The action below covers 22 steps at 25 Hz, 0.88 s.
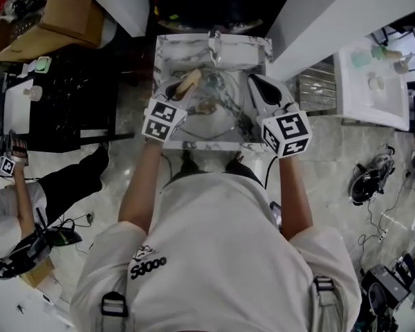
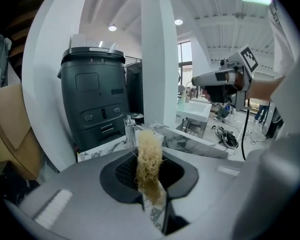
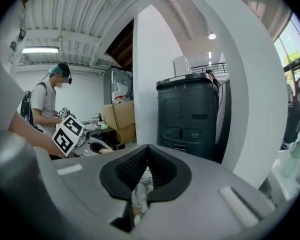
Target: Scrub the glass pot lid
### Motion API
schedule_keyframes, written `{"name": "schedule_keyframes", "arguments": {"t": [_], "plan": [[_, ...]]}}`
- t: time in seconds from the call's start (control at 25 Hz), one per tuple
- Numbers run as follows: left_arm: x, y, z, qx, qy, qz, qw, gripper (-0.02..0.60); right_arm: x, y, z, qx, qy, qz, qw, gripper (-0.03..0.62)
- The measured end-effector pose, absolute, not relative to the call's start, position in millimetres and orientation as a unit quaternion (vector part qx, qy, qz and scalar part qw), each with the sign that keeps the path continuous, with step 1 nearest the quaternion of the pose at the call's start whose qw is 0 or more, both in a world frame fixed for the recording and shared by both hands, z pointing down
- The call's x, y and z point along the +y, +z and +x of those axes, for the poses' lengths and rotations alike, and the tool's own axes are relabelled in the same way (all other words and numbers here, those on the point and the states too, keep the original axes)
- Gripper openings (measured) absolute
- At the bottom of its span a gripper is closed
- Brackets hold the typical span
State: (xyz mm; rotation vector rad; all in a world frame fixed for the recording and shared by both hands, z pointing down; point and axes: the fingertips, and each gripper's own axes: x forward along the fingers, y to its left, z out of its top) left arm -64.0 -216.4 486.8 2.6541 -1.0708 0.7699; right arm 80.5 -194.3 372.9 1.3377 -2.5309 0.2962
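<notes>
A glass pot lid (image 1: pixel 220 109) lies in the marble sink (image 1: pixel 167 47), below the faucet (image 1: pixel 214 43). My left gripper (image 1: pixel 182 86) hangs over the lid's left side, shut on a tan fibrous scrubber (image 1: pixel 191 81). In the left gripper view the scrubber (image 2: pixel 149 159) sticks up from between the jaws of the left gripper (image 2: pixel 150 176). My right gripper (image 1: pixel 257 86) is over the sink's right side, beside the lid. Its jaws (image 3: pixel 147 151) meet at the tips with nothing seen between them. The lid shows in neither gripper view.
A dark grey bin (image 2: pixel 92 99) and a white pillar (image 2: pixel 159 59) stand behind the sink. Cardboard boxes (image 1: pixel 55 12) sit at the far left. Another person (image 1: pixel 14 206) stands at the left. At the right stands a white basin unit (image 1: pixel 373 81); cables (image 1: pixel 370 178) lie on the floor.
</notes>
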Motion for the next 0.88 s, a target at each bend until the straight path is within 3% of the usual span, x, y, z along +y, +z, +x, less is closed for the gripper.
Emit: {"name": "schedule_keyframes", "arguments": {"t": [0.88], "plan": [[-273, 597, -66, -0.353, 0.326, 0.860, 0.172, 0.058, -204, 445, 78, -0.830, 0.165, 0.503, 0.175, 0.003]]}}
